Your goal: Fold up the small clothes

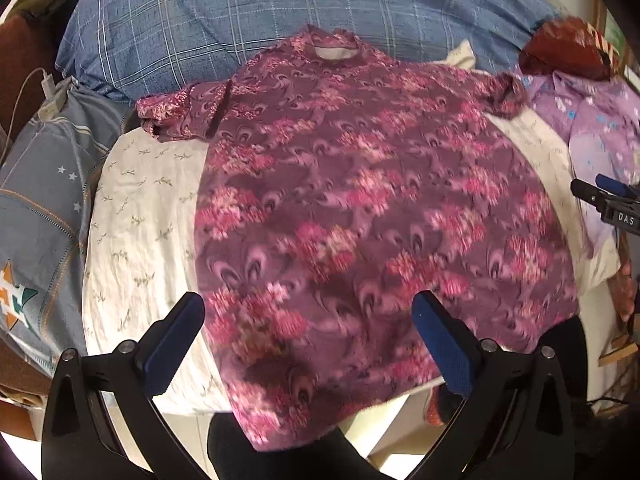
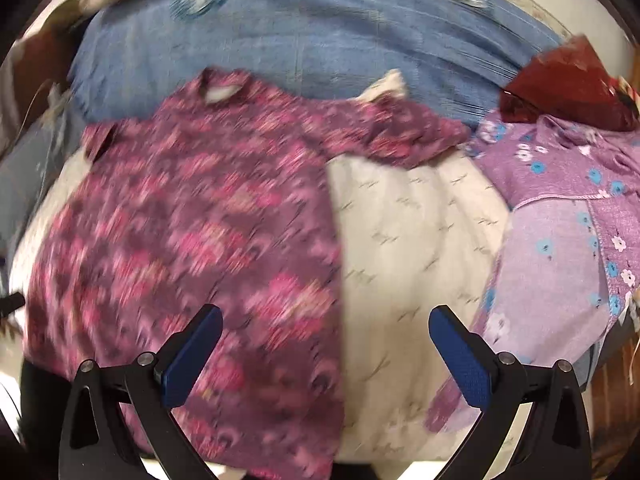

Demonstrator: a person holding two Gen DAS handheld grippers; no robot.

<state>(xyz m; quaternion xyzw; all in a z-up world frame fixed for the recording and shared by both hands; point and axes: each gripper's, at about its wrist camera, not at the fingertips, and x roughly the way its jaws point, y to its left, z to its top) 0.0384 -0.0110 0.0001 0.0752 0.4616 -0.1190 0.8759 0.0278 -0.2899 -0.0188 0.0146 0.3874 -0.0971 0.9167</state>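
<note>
Spread flat, front down or up hard to tell, across the white leaf-print sheet (image 1: 136,216): a small magenta floral top (image 1: 360,200), neckline toward the far edge by the blue checked pillow (image 1: 280,12), hem draping over the near edge, short sleeves out to either side. Seen again in the right wrist view as the same magenta floral top (image 2: 192,220), much blurred, filling the left half of the sheet. Hovering above the hem, the left gripper (image 1: 308,312), jaws wide apart and holding nothing. Likewise over the bare sheet at the garment's right side, the right gripper (image 2: 326,328), jaws apart, empty. Judged as the start of folding: garment laid out, no fold made yet. Next move likely calling for a pinch on a sleeve or side edge, then a carry across toward the middle; thin, limp cloth, so a grip on both layers needed, and care with the overhanging hem. Beyond the right edge of the sheet, a lilac flowered garment (image 2: 560,200), unfolded, and a dark red bag (image 2: 568,80) behind it. At the left edge, a grey-blue starred cloth (image 1: 44,184). Readable writing: only "DAS" on the other gripper's body at the right of the left wrist view; round emblems on the pillow too blurred to read.
</note>
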